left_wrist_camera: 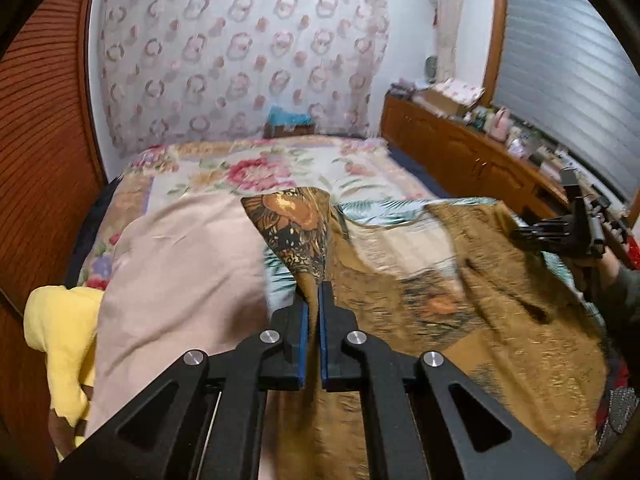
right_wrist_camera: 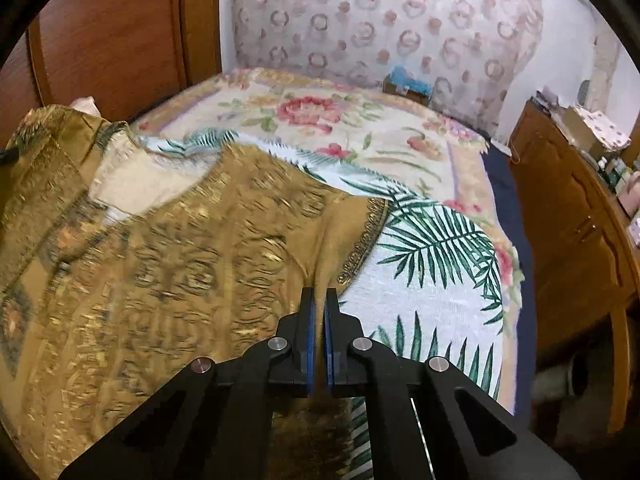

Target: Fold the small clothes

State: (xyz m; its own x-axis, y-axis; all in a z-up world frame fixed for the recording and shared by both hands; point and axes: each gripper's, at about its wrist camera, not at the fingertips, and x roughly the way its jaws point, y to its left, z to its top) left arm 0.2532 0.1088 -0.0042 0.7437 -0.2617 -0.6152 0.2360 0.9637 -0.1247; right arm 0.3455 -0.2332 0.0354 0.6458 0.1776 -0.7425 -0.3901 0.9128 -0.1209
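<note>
Now both grippers are clamped on the golden-brown patterned garment (right_wrist_camera: 192, 264), which lies spread over a white palm-leaf cloth (right_wrist_camera: 432, 280) on the bed (right_wrist_camera: 280, 92), nearer its foot than the floral headboard wall. The left gripper (left_wrist_camera: 313, 292) pinches a raised corner of the fabric so that it stands up in a peak between the blue pads, just beside a pale pink cloth (left_wrist_camera: 180, 280) and a yellow one (left_wrist_camera: 60, 332) at the bed's left edge. The right gripper (right_wrist_camera: 319, 300) is closed on a fold at the garment's right edge, where it meets the palm-leaf cloth.
</note>
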